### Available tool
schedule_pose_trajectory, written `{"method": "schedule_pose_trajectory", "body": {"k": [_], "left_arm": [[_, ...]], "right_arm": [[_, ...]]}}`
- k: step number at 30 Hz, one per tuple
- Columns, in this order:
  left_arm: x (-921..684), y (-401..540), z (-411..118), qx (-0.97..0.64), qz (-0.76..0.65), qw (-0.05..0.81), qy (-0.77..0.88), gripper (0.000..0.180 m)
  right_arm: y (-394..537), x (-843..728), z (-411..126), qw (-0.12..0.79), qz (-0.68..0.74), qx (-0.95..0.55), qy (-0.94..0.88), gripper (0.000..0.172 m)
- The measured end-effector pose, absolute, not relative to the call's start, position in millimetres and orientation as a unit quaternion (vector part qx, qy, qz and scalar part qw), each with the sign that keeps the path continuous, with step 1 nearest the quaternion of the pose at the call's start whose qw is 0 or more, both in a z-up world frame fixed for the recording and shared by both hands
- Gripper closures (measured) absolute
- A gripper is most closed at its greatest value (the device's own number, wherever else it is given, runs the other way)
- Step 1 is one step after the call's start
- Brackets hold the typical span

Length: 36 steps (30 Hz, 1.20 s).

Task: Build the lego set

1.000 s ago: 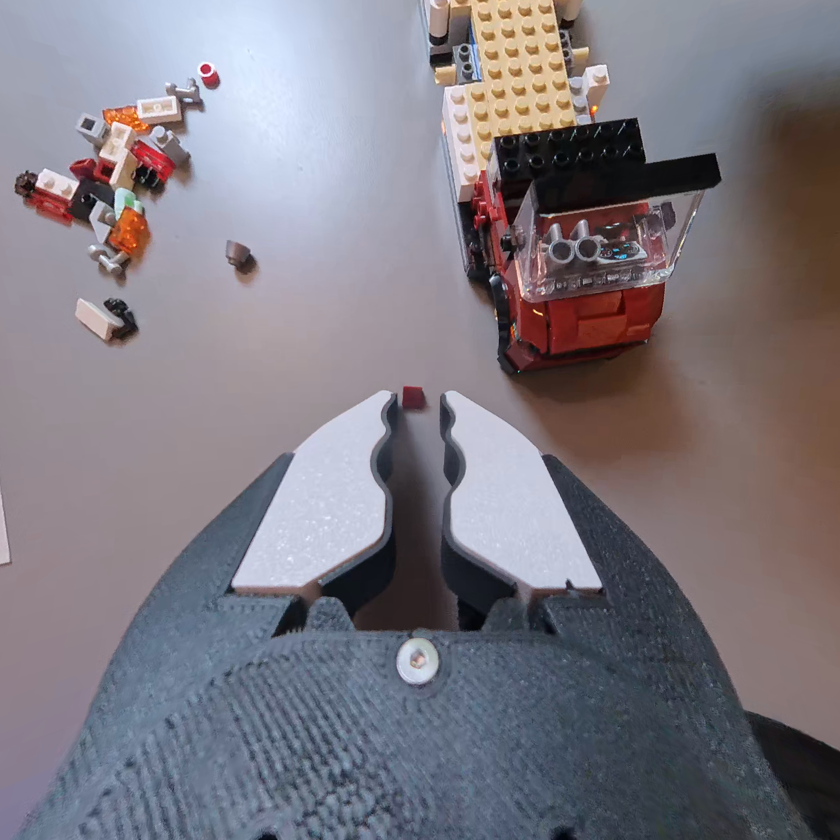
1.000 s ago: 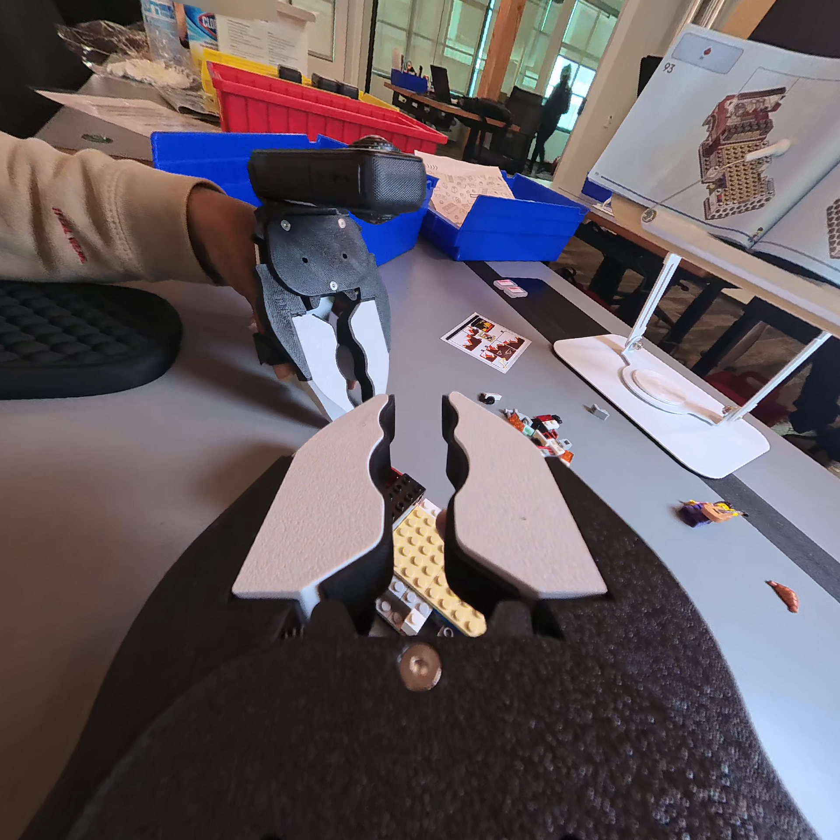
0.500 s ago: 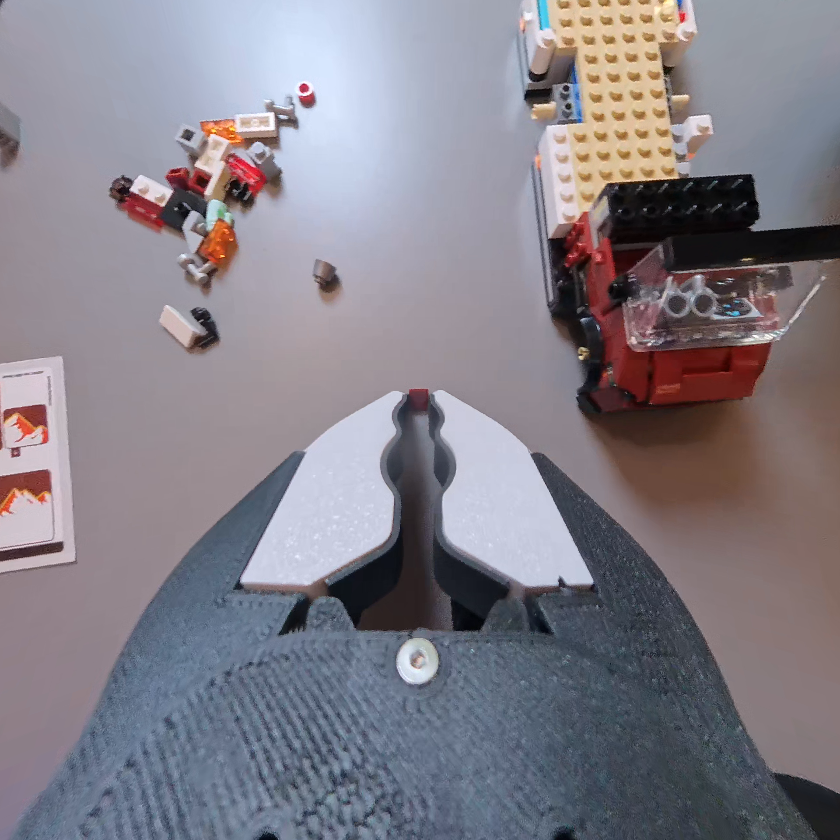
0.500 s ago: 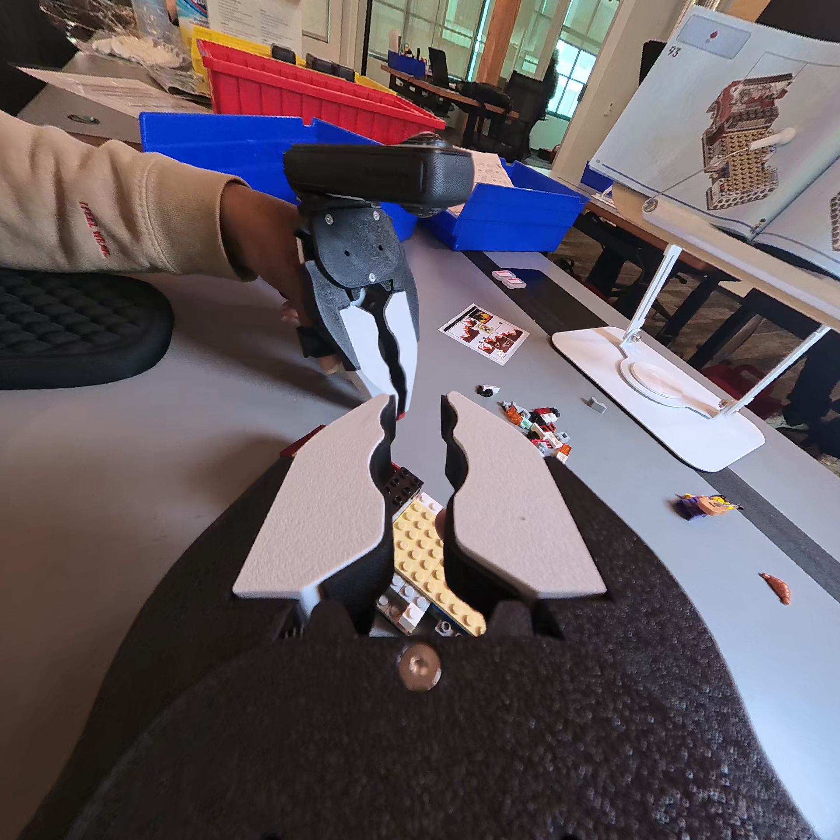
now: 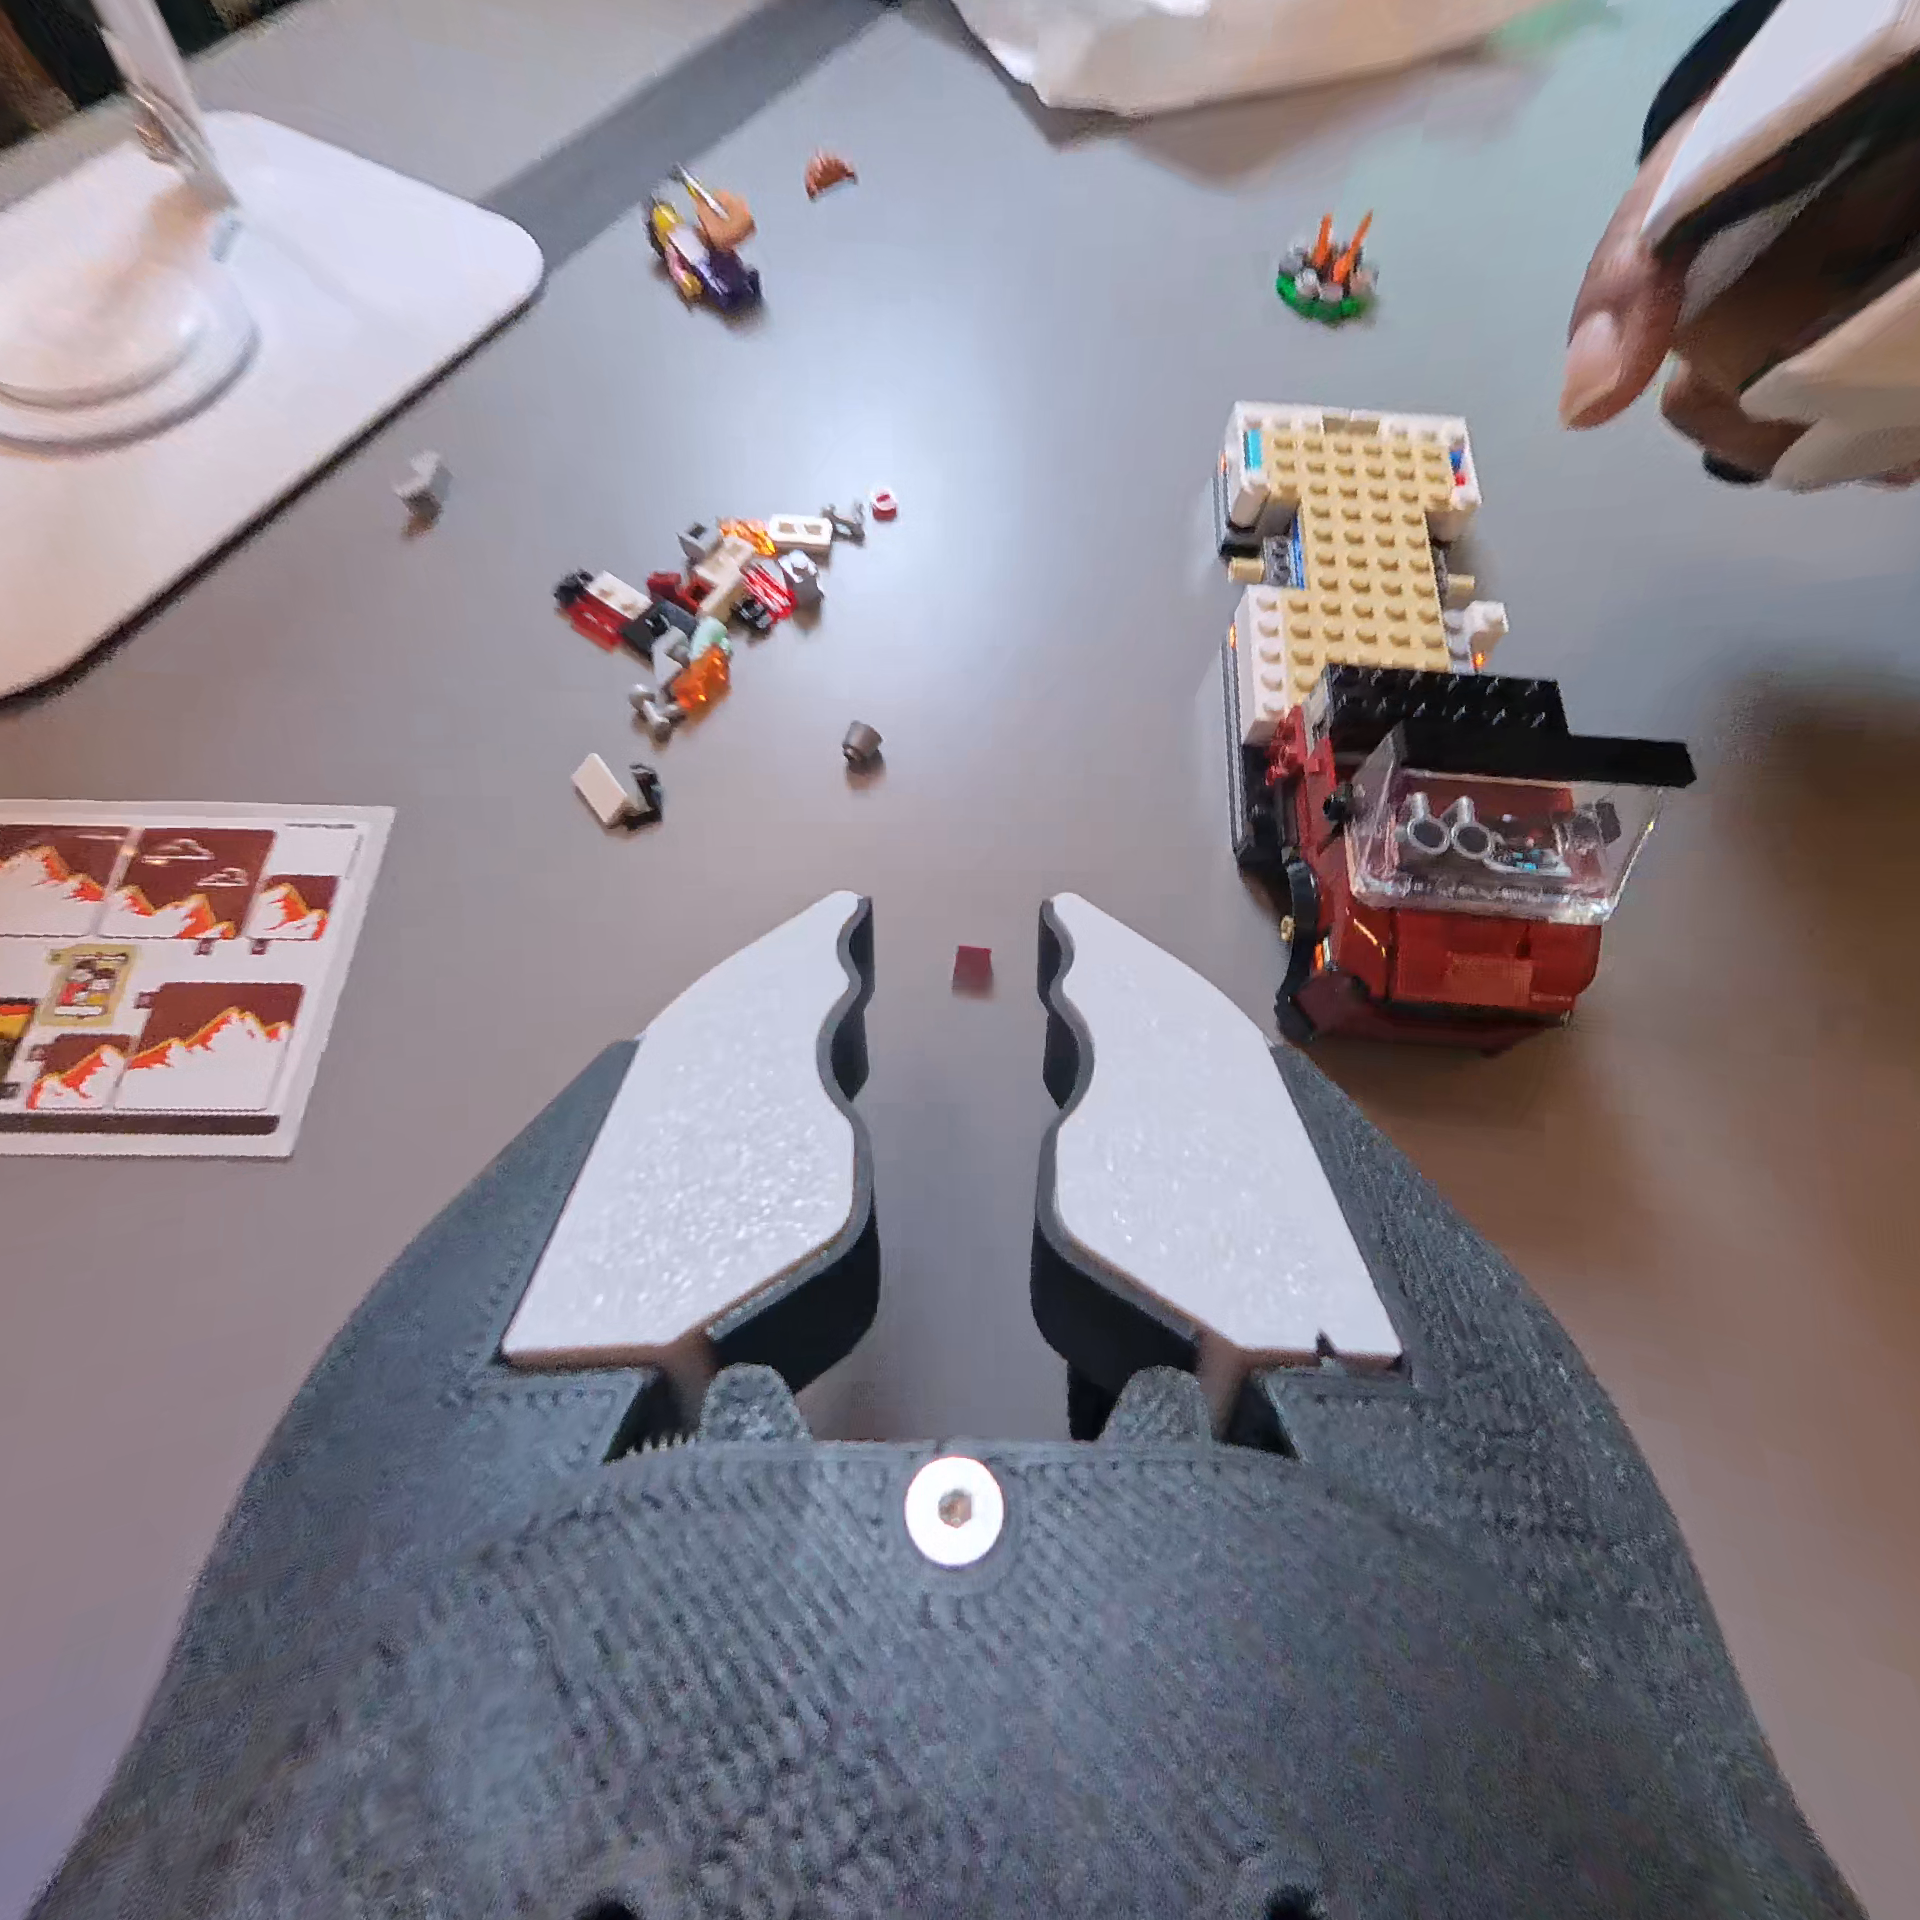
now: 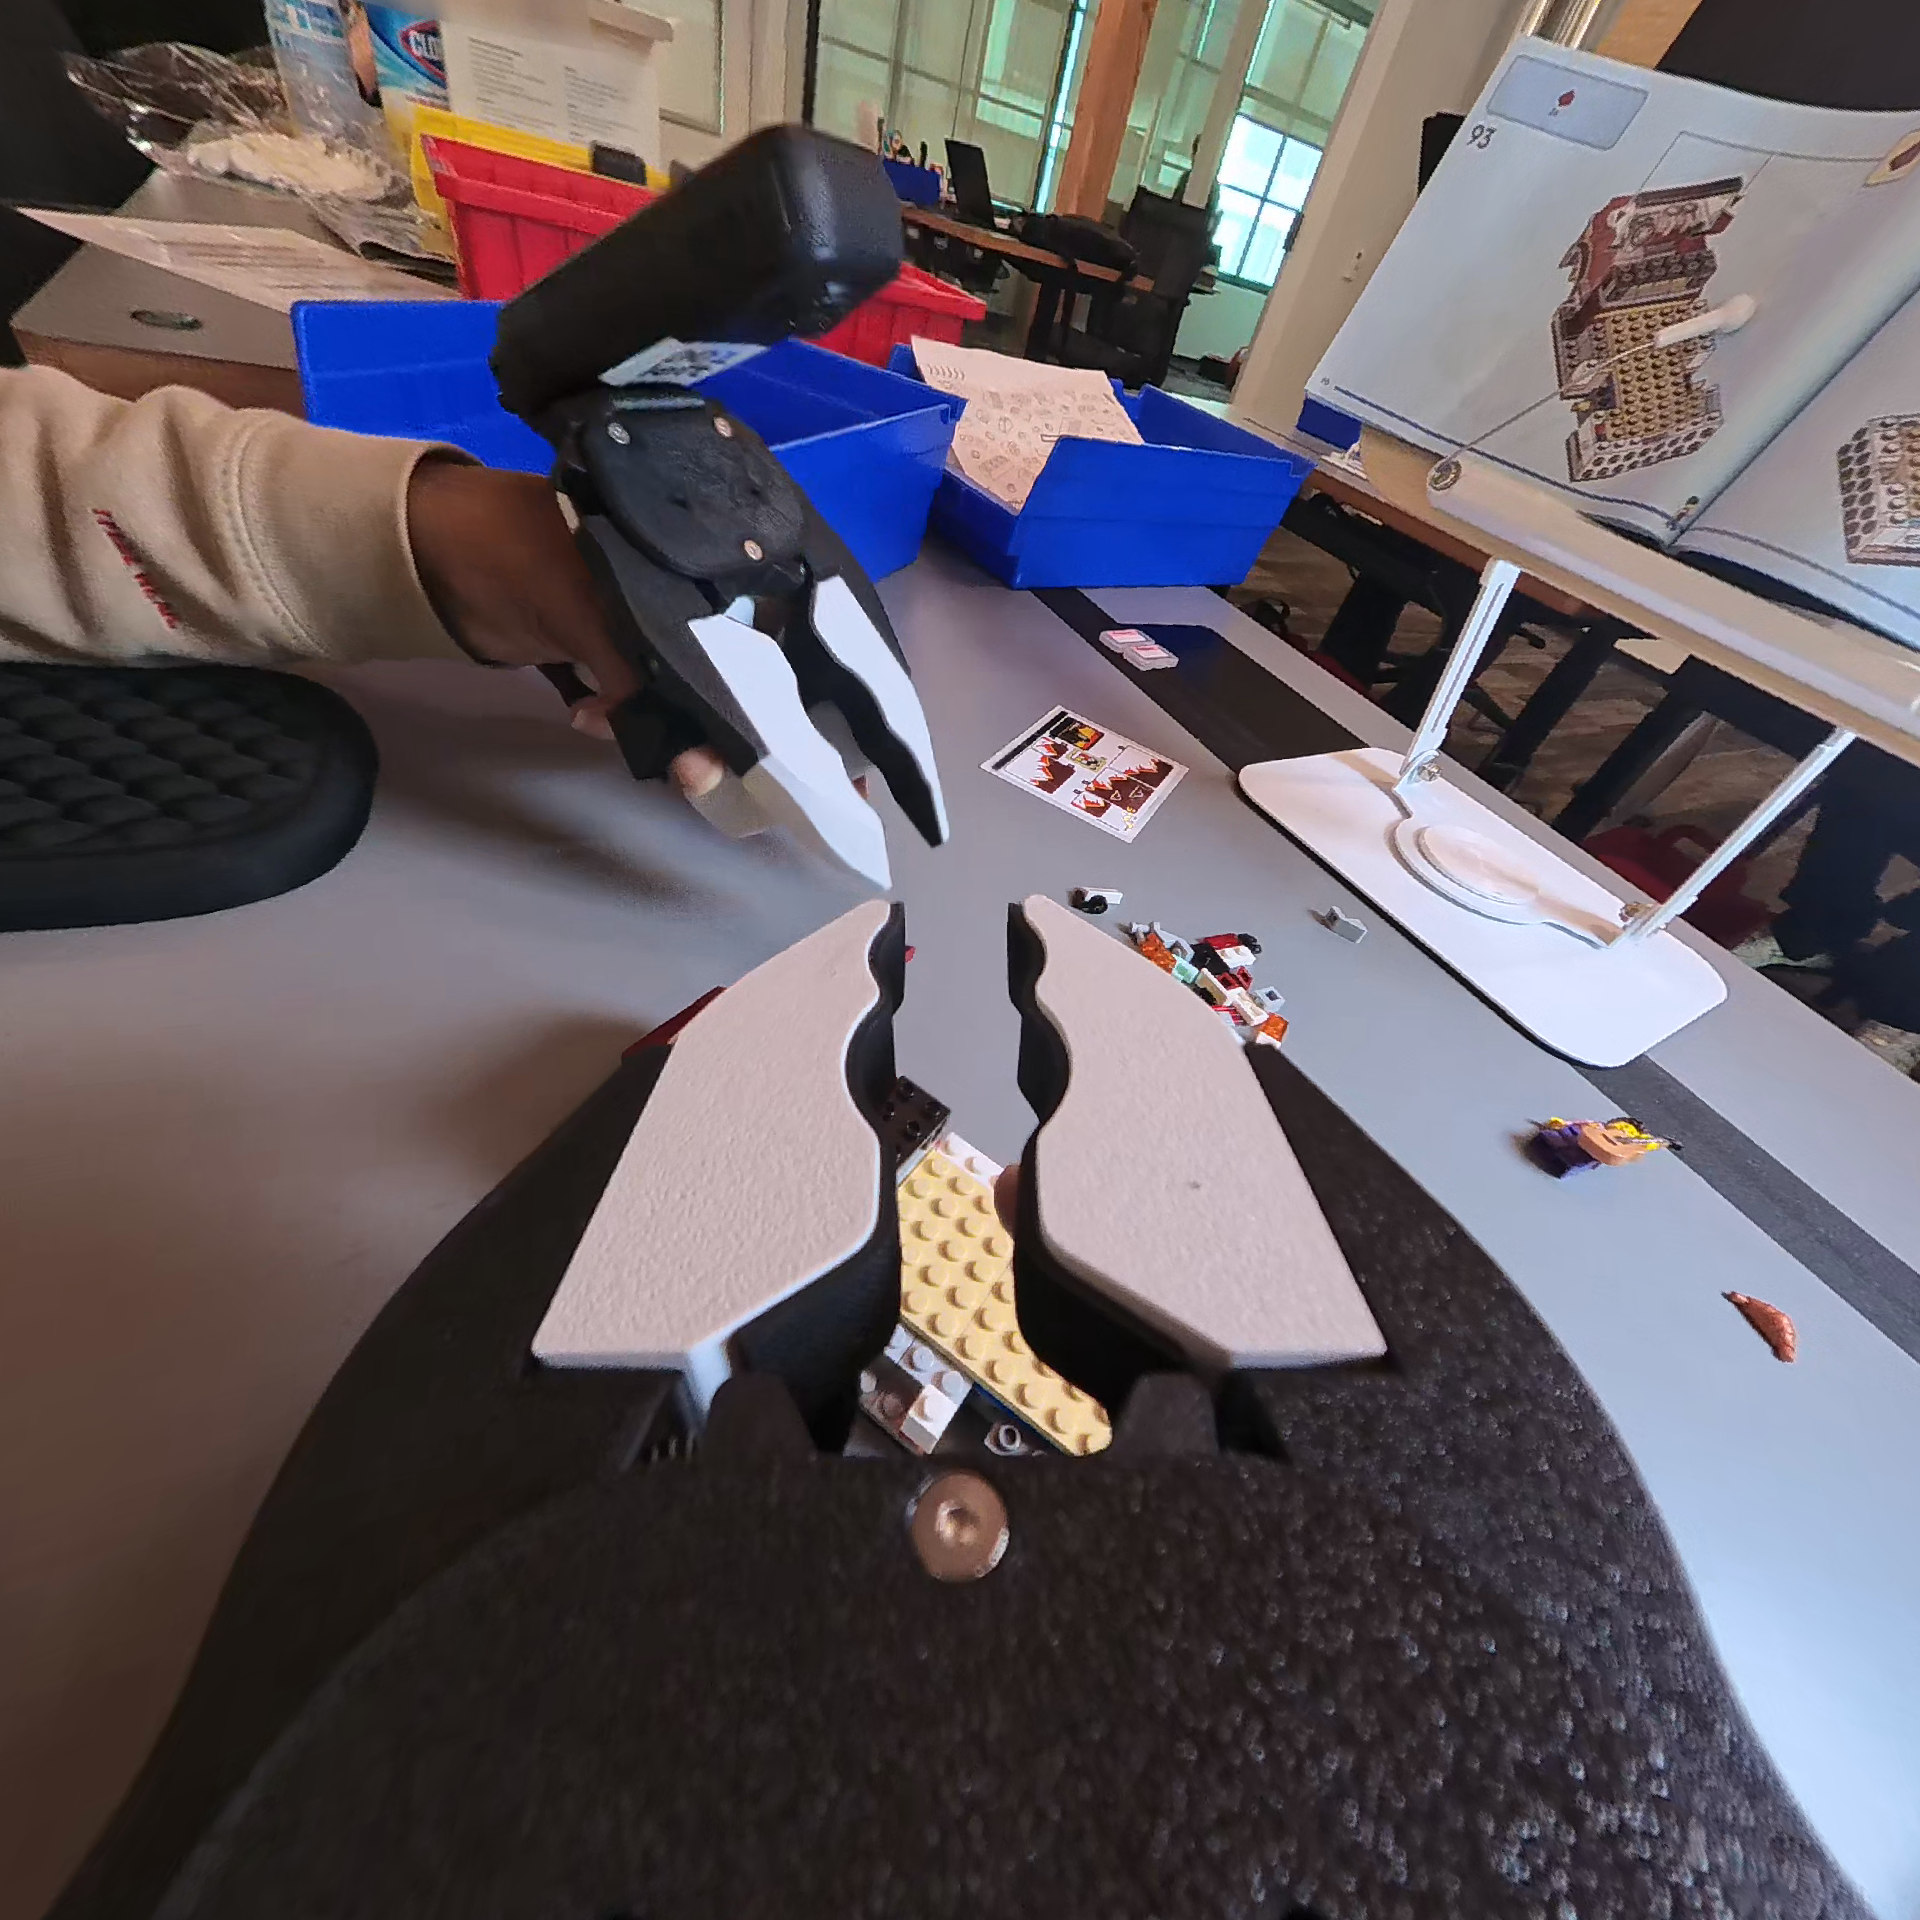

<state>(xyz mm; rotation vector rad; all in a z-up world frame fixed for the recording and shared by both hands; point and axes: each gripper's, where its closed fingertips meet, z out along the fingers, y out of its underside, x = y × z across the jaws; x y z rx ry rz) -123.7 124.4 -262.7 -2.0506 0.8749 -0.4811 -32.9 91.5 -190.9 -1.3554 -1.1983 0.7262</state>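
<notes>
- Opened since half a second ago: left gripper [image 5: 951, 909], then pinched shut on the small dark-red slanted plastic brick piece [image 5: 972, 968], now with both grey-white fingers [image 5: 727, 1122] spread wide and drawn back higher above the table.
- Lies loose on the dark grey tabletop [image 5: 1039, 364], that red piece, in the gap between the two fingertips, a little nearer the right-hand one and touching neither.
- Judged tiny, smooth and sloped, so likely to squirt out of a tip-only pinch; worth centring between the pads, coming down low and closing slowly on its flat sides.
- Stands just to the right: half-built toy brick vehicle [image 5: 1434, 831] with dark-red nose, clear windscreen, black roof plate and tan studded deck, clear of the left gripper.
- Hangs above that deck: right gripper [image 6: 954, 906], fingers parted, nothing pressed between the pads, tan studs showing through the gap below.
- Farther off to the left: grey cone-shaped stud [image 5: 862, 740], then a loose heap of red, white, orange and grey brick bits [image 5: 707, 603].
- Flat at the left edge: white sticker sheet with brown-and-orange mountain shapes [image 5: 177, 966]; beyond it, white flat base of a book stand [image 5: 260, 343].
- Room enough around the red piece for an approach from straight above without nudging the vehicle or the heap.
</notes>
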Motion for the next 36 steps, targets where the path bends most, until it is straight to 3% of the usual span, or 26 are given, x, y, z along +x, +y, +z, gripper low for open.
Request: {"method": "schedule_pose_trajectory", "body": {"k": [6,11,15,28,36], "left_arm": [[-144,138,-216,-0.786,-0.204,0.533,0.240,0.151],[-196,149,-148,-0.736,-0.114,0.655,0.127,0.153],[-227,145,-108,-0.704,-0.078,0.701,0.078,0.157],[-184,175,-153,-0.754,-0.102,0.628,0.165,0.162],[-154,180,-192,-0.771,-0.114,0.590,0.212,0.162]], "right_arm": [[93,-31,-186,0.574,0.303,-0.574,-0.500,0.153],[97,-28,-177,0.589,0.305,-0.576,-0.478,0.153],[100,-27,-175,0.591,0.309,-0.581,-0.467,0.153],[135,-9,-173,0.600,0.269,-0.620,-0.427,0.150],[191,-17,-203,0.484,0.218,-0.664,-0.526,0.149]]}}
